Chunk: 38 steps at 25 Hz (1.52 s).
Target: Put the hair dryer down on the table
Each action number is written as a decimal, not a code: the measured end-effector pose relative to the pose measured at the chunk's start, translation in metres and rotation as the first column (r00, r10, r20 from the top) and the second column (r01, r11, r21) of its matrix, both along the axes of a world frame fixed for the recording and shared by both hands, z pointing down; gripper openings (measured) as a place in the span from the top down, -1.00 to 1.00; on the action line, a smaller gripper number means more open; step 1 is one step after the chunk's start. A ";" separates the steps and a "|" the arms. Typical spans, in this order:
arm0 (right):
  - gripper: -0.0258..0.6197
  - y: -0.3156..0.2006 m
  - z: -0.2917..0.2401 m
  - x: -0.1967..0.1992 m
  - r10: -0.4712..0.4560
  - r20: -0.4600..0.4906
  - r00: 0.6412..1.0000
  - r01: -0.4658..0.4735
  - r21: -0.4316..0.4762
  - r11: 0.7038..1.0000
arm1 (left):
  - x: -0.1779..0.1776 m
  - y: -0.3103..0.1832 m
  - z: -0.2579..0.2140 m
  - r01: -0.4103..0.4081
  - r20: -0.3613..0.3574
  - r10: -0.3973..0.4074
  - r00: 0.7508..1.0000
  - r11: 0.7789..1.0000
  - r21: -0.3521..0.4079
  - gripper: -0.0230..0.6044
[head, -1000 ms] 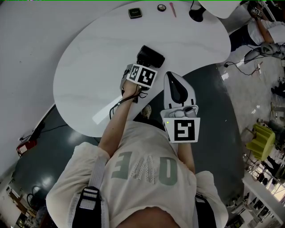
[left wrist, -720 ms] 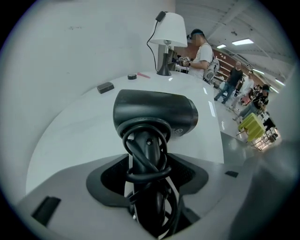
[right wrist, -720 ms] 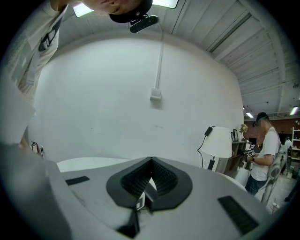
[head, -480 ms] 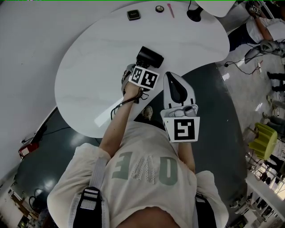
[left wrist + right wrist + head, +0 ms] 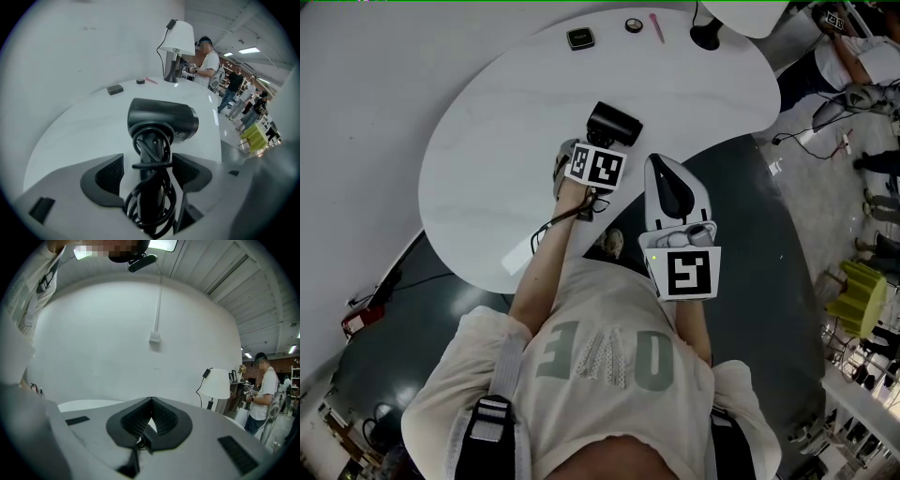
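Opening wide, the jaws of the left gripper (image 5: 149, 164) stand on either side of the hair dryer (image 5: 161, 119)'s handle, which has its black cord wound round it. A gap shows beside the left pad, and neither pad presses on the handle. The dryer's black barrel lies crosswise just past the jaw tips, low on the white table (image 5: 70, 136), near the edge closest to the person. In the head view the left forearm (image 5: 546, 258) reaches straight out from the body over that edge, with the hand under the marker cube (image 5: 597, 166) and the gripper pointing across the table. The right gripper (image 5: 151, 405) has its jaws closed together with nothing between them. It is held close to the chest, beside the table, tilted upward toward the wall. A lamp (image 5: 177, 40) stands at the table's far end.
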State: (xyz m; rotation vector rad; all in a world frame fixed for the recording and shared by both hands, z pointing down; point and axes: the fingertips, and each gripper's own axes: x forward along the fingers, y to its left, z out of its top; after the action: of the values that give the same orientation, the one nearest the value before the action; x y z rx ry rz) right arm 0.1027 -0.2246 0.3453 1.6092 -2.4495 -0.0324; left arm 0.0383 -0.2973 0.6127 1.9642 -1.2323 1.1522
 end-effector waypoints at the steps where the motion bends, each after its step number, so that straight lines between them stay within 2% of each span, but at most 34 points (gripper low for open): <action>1: 0.91 0.000 0.002 0.002 0.004 -0.003 1.000 -0.004 -0.009 1.000 | 0.000 -0.002 -0.005 0.006 -0.009 -0.006 1.000 1.000 0.014 -0.06; 4: 0.91 -0.002 0.006 0.009 0.022 0.003 1.000 -0.022 -0.031 0.999 | 0.000 -0.009 -0.030 0.027 -0.038 -0.024 0.999 0.997 0.079 -0.06; 7: 0.91 -0.008 -0.002 0.015 0.044 0.006 0.999 -0.044 -0.007 0.999 | 0.003 -0.020 -0.067 0.041 -0.075 -0.028 0.997 0.985 0.170 -0.05; 9: 0.91 -0.015 -0.013 0.017 0.042 -0.003 0.999 -0.042 0.026 0.999 | 0.007 -0.028 -0.101 0.048 -0.119 -0.019 0.993 0.969 0.244 -0.05; 11: 0.91 -0.021 -0.025 0.019 0.042 -0.005 0.999 -0.042 0.062 0.997 | 0.011 -0.035 -0.142 0.064 -0.164 -0.009 0.986 0.939 0.337 -0.01; 13: 0.91 -0.025 -0.038 0.021 0.047 0.001 0.999 -0.047 0.094 0.994 | 0.011 -0.039 -0.185 0.096 -0.209 -0.003 0.978 0.895 0.435 0.15; 15: 0.91 -0.026 -0.049 0.023 0.056 0.020 0.998 -0.058 0.120 0.991 | 0.009 -0.039 -0.227 0.135 -0.260 0.007 0.966 0.841 0.524 0.25; 19: 0.91 -0.026 -0.063 0.031 0.084 0.118 0.989 -0.100 0.136 0.986 | 0.008 -0.026 -0.291 0.191 -0.358 0.068 0.931 0.745 0.640 0.58; 21: 0.91 -0.023 -0.069 0.035 0.088 0.163 0.983 -0.112 0.144 0.983 | 0.008 -0.015 -0.313 0.201 -0.372 0.102 0.922 0.696 0.689 0.76; 24: 0.91 -0.016 -0.081 0.040 0.099 0.193 0.976 -0.133 0.175 0.976 | 0.009 0.004 -0.337 0.191 -0.361 0.164 0.918 0.615 0.765 0.91; 27: 0.91 -0.010 -0.090 0.044 0.109 0.196 0.974 -0.149 0.202 0.968 | 0.012 0.021 -0.357 0.208 -0.379 0.231 0.896 0.535 0.819 0.91; 29: 0.91 -0.009 -0.090 0.046 0.116 0.182 0.976 -0.154 0.207 0.966 | 0.013 0.028 -0.365 0.211 -0.370 0.246 0.896 0.499 0.841 0.91; 32: 0.91 -0.009 -0.086 0.048 0.118 0.186 0.976 -0.154 0.192 0.969 | 0.013 0.032 -0.371 0.216 -0.366 0.242 0.899 0.483 0.848 0.91; 38: 0.91 -0.007 -0.085 0.050 0.116 0.190 0.975 -0.152 0.190 0.970 | 0.011 0.036 -0.374 0.219 -0.370 0.240 0.897 0.486 0.846 0.91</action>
State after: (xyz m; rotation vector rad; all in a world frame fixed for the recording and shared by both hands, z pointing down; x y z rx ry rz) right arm 0.1522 -0.2313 0.2598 1.9406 -2.5306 -0.1284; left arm 0.0492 -0.2611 0.2383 2.7289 -1.7160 -0.1276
